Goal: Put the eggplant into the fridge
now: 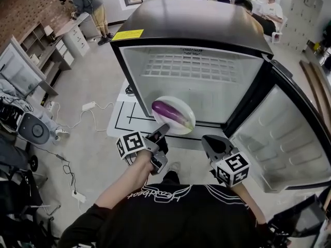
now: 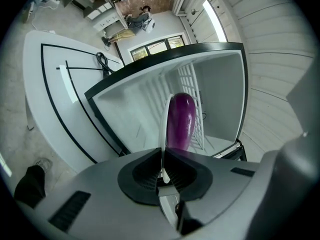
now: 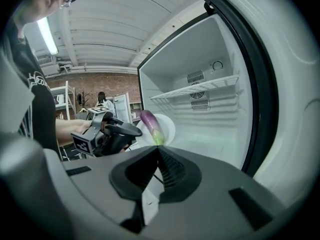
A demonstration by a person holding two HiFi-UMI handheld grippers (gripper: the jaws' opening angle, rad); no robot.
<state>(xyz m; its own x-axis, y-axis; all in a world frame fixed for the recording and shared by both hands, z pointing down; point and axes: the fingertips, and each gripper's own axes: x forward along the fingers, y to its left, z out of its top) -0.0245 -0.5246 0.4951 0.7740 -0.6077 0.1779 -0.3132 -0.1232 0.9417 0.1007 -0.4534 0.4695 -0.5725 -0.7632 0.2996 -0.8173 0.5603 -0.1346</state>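
A purple eggplant [image 1: 168,111] with a green stem lies on a white plate [image 1: 177,102]. My left gripper [image 1: 161,129] is shut on the plate's near rim and holds it in front of the open fridge [image 1: 191,22]. In the left gripper view the plate [image 2: 163,129] is seen edge-on between the jaws, with the eggplant [image 2: 180,121] beyond them. The fridge's inside is bare apart from a white wire shelf [image 1: 189,66]. My right gripper [image 1: 209,142] is shut and holds nothing, just right of the plate. The right gripper view shows the eggplant [image 3: 149,124] and the left gripper [image 3: 107,134].
The fridge door [image 1: 289,143] stands wide open at the right. The fridge rests on a white mat [image 1: 120,119] with black lines. Cables and a power strip [image 1: 89,106] lie on the floor at left. Desks and several people are at the back.
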